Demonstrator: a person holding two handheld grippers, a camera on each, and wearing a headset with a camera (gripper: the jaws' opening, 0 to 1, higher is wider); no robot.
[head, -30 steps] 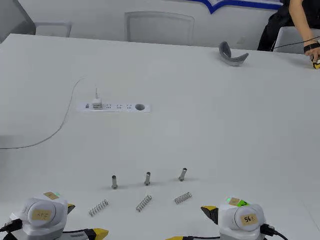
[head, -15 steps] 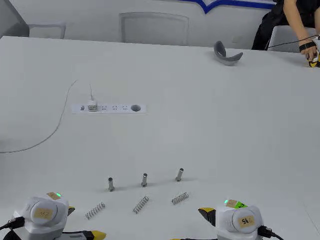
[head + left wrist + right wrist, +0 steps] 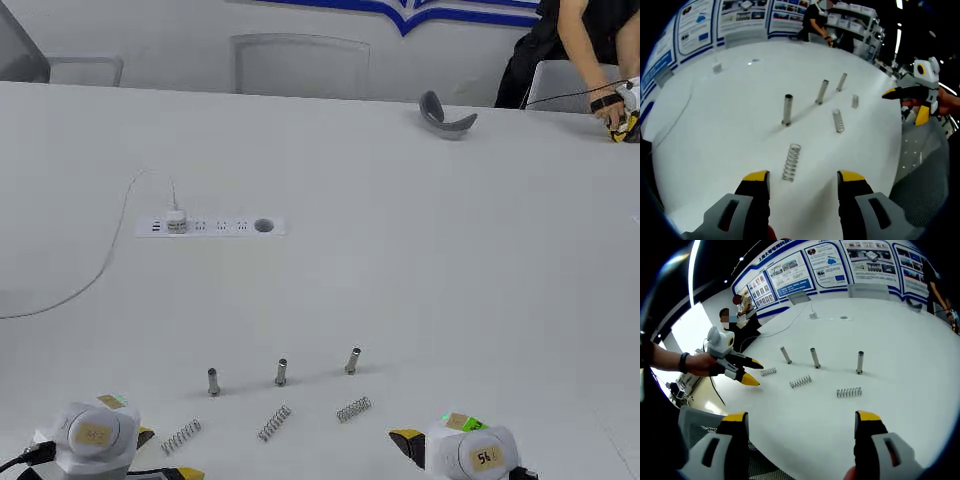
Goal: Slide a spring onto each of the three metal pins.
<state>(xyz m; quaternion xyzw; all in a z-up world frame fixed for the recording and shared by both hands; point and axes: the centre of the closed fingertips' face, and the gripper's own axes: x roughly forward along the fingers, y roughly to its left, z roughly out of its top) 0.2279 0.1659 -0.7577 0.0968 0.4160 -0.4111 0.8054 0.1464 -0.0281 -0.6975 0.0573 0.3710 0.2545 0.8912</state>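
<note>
Three short metal pins stand upright in a row near the table's front: left pin (image 3: 213, 381), middle pin (image 3: 281, 372), right pin (image 3: 352, 361). In front of each lies a loose spring: left spring (image 3: 181, 437), middle spring (image 3: 274, 422), right spring (image 3: 353, 409). My left gripper (image 3: 802, 177) is open and empty, with the nearest spring (image 3: 791, 161) just ahead of its jaws. It sits at the front left in the head view (image 3: 166, 455). My right gripper (image 3: 802, 422) is open and empty at the front right, short of a spring (image 3: 849, 392).
A white power strip (image 3: 210, 227) with a plug and a cable lies mid-table on the left. A grey curved object (image 3: 445, 112) rests at the far right. Chairs stand behind the table, and a person (image 3: 590, 50) is at the far right corner.
The head camera has tilted, so the whole picture has shifted. Pins and springs have not moved on the table. Both grippers stay open near the front edge.
</note>
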